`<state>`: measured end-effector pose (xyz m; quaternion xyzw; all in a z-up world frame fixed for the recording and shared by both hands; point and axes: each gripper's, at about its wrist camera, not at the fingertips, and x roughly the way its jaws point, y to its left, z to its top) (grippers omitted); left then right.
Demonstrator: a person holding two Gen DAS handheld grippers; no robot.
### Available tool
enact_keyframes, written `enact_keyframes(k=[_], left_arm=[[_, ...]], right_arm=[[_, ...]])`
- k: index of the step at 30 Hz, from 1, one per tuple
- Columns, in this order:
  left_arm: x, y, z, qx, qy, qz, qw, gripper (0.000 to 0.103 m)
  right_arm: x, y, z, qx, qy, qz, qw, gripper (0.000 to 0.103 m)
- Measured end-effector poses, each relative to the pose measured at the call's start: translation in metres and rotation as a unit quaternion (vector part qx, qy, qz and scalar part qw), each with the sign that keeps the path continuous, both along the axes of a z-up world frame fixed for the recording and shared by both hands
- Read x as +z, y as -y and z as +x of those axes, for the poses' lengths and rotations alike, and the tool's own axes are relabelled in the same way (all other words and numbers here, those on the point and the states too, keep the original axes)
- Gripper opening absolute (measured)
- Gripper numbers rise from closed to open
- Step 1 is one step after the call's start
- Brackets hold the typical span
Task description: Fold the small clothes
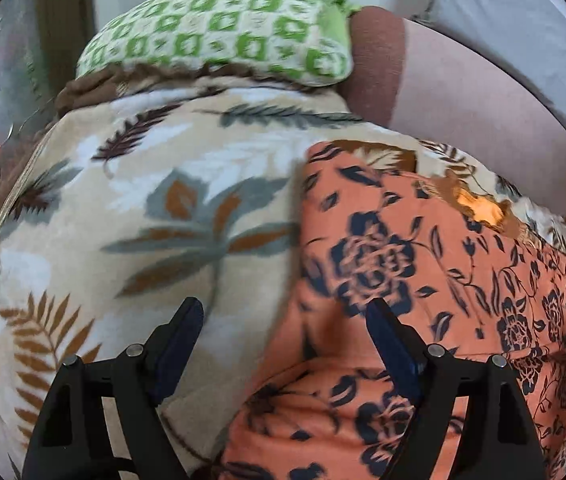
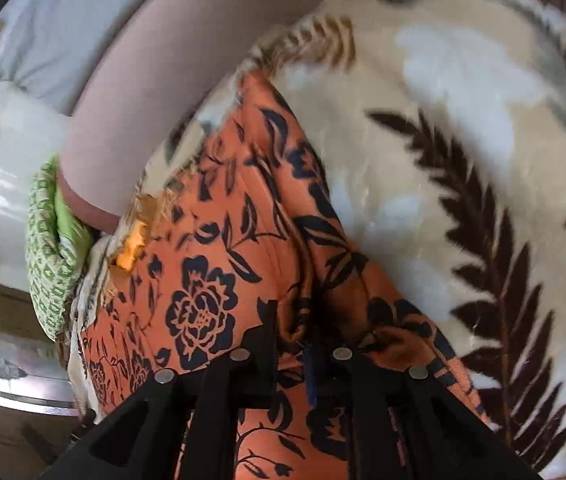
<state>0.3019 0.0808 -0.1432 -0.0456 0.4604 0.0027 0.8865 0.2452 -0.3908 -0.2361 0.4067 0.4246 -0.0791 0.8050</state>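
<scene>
An orange garment with a dark floral print [image 1: 423, 272] lies on a cream blanket with a leaf pattern [image 1: 143, 200]. My left gripper [image 1: 283, 306] hangs open just above the garment's left edge; its right finger is over the orange cloth and its left finger over the blanket, with nothing held. In the right wrist view the same orange garment [image 2: 211, 272] runs towards the camera, and my right gripper [image 2: 303, 332] is shut on a bunched fold of it. A small orange patch [image 2: 131, 248] shows at the garment's far end.
A green-and-white patterned pillow [image 1: 219, 28] lies at the head of the bed beyond the blanket. A pink sheet [image 1: 463, 92] and a grey pillow [image 1: 515, 32] lie to the right. A metal frame [image 2: 11, 384] borders the bed at the lower left of the right wrist view.
</scene>
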Motion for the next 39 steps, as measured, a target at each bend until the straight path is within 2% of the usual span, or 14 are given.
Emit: enact_keyframes(k=[2,4,5,10,15,16,19,24,27,29,31,34,37,39], left_arm=[[-0.007,0.011,0.012,-0.012,-0.006,0.033,0.9994,0.085],[-0.029,0.017,0.027,-0.011,-0.050,0.086,0.9950,0.086],[-0.039,0.014,0.032,-0.012,-0.068,0.078,0.9946,0.089],[-0.002,-0.002,0.031,0.011,-0.004,0.031,0.9994,0.090],[0.011,-0.014,0.068,0.012,0.016,-0.013,0.9997,0.090],[0.006,-0.016,0.081,0.016,0.005,-0.013,0.9998,0.090],[-0.035,-0.022,0.116,0.066,-0.095,0.085,0.9896,0.086],[-0.019,-0.039,0.096,0.082,-0.029,0.019,0.9960,0.086],[-0.001,-0.023,0.085,0.027,0.016,-0.012,0.9994,0.086],[-0.007,0.000,0.088,-0.029,0.010,0.000,0.9995,0.086],[-0.032,0.009,0.099,-0.010,-0.044,0.062,0.9971,0.088],[-0.041,-0.005,0.100,0.020,-0.044,0.033,0.9983,0.092],[-0.041,0.002,0.098,0.015,-0.032,0.072,0.9968,0.093],[-0.043,0.000,0.101,0.019,-0.043,0.064,0.9969,0.093]], right_arm=[[0.016,-0.001,-0.008,0.000,0.001,-0.032,0.999,0.029],[0.032,0.002,-0.016,-0.012,0.008,-0.063,0.998,0.058],[0.043,0.001,-0.021,-0.024,0.018,-0.074,0.997,0.062],[0.081,-0.013,0.000,0.047,0.111,-0.076,0.990,0.067],[0.062,-0.024,0.051,0.110,0.119,-0.038,0.986,0.068],[0.046,-0.019,0.062,0.111,0.097,-0.025,0.989,0.071],[0.004,-0.002,0.078,0.089,0.040,-0.003,0.995,0.070],[0.032,-0.006,0.067,0.107,0.080,-0.017,0.991,0.070],[0.040,-0.003,0.067,0.101,0.096,-0.011,0.990,0.074],[0.021,0.000,0.078,0.091,0.070,0.007,0.993,0.075],[0.008,0.006,0.076,0.083,0.073,0.033,0.993,0.075],[0.027,0.001,0.071,0.086,0.075,0.025,0.993,0.075],[0.044,-0.001,0.073,0.099,0.109,-0.008,0.989,0.079],[0.022,0.003,0.084,0.091,0.064,-0.010,0.994,0.086]])
